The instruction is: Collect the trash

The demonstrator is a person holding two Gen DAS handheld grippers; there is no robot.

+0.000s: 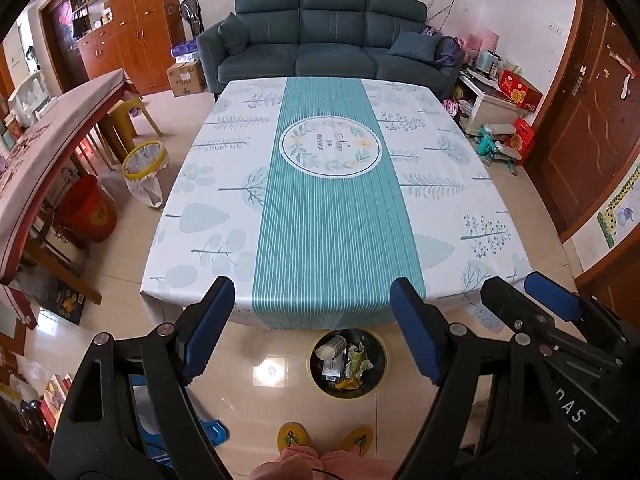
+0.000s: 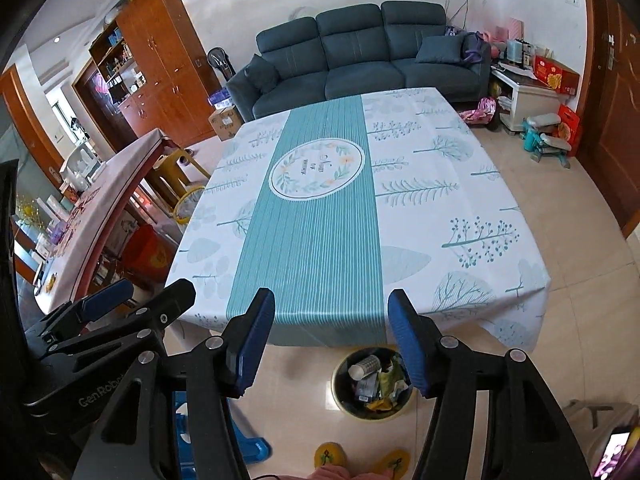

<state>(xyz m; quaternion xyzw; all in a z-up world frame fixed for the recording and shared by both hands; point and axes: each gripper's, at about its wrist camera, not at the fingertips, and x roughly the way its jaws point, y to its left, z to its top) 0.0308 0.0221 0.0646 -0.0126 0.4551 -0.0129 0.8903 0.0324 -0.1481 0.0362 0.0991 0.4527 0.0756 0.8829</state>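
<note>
A round bin (image 1: 347, 364) stands on the floor below the near table edge, holding a paper cup, wrappers and other trash; it also shows in the right wrist view (image 2: 374, 384). The table (image 1: 320, 184) has a white and teal cloth with nothing on it, also in the right wrist view (image 2: 344, 216). My left gripper (image 1: 316, 320) is open and empty, held above the floor before the table edge. My right gripper (image 2: 332, 332) is open and empty, beside the left one and over the bin. The right gripper shows in the left view (image 1: 520, 300), the left gripper in the right view (image 2: 136, 300).
A dark sofa (image 1: 332, 36) stands behind the table. A second table (image 1: 52, 140) with stools is at the left, a yellow-rimmed bag bin (image 1: 145, 172) and a red bucket (image 1: 90, 208) beside it. Boxes and toys (image 1: 504, 136) crowd the right wall. A blue stool (image 2: 240, 440) and slippered feet are below.
</note>
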